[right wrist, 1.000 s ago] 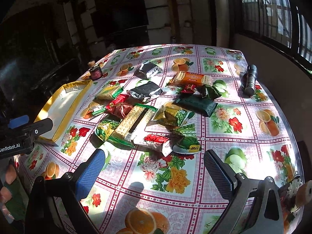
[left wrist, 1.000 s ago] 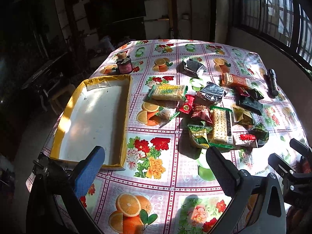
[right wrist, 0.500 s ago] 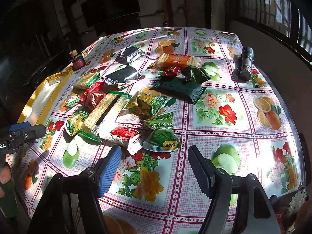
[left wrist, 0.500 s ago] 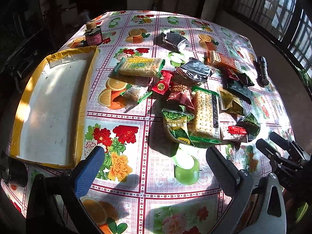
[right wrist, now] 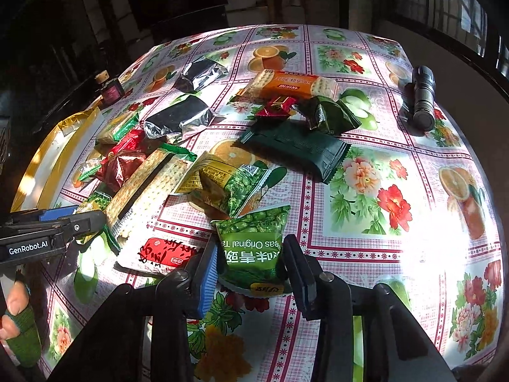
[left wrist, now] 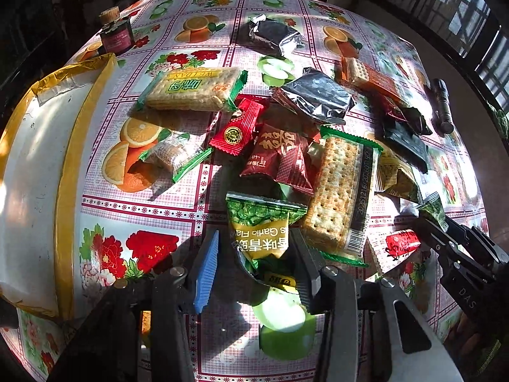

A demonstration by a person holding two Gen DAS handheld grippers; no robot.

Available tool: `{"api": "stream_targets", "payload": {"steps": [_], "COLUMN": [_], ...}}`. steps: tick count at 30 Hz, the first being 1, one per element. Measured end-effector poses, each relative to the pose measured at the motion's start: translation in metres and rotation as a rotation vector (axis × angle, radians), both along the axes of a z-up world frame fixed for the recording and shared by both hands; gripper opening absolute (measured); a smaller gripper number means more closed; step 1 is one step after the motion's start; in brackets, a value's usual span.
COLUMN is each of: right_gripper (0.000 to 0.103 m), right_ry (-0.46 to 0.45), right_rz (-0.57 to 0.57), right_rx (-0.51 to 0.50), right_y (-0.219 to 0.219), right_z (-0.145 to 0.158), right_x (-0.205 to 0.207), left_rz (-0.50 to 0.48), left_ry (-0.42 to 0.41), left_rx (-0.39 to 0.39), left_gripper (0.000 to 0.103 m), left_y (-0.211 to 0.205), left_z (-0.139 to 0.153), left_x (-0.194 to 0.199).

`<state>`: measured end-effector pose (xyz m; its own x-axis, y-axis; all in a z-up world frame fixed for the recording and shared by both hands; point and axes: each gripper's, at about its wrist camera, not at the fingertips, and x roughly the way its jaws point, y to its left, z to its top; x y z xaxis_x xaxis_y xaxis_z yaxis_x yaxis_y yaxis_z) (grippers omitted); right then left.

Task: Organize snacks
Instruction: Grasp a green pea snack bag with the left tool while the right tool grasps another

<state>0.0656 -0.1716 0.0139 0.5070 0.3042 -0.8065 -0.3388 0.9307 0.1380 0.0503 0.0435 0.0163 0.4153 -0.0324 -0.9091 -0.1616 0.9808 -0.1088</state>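
Grasp step: left gripper (left wrist: 254, 267) and right gripper (right wrist: 251, 270), jaws just closing around pea packets beside the tray (left wrist: 35, 172); next, lifting.

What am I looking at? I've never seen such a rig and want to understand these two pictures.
A person holds a two-finger gripper in each hand. A fisheye camera on each one looks along its fingers, which gives the two views. The left gripper has just been closing around a garlic pea packet; whether both pads press it is unclear. The right gripper, also just closing, pinches an original pea packet. More snacks lie on the flowered tablecloth, along with a yellow-rimmed tray, a flashlight and a small bottle.
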Motion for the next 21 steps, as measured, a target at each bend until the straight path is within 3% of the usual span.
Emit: {"api": "stream_targets", "payload": {"steps": [10,21], "right_gripper": [0.037,0.038], "right_ry": [-0.055,-0.128], "right_rz": [0.019,0.175], "right_rx": [0.031,0.023], "right_y": [0.005,0.071], "right_z": [0.024,0.056], "right_x": [-0.027,-0.065], "left_rz": [0.008,0.071], "left_ry": [-0.037,-0.137], "left_rx": [0.025,0.065], "left_gripper": [0.029,0.029], "left_y": [0.007,0.044], "left_z": [0.015,0.056], "left_x": [-0.024,-0.077]}}
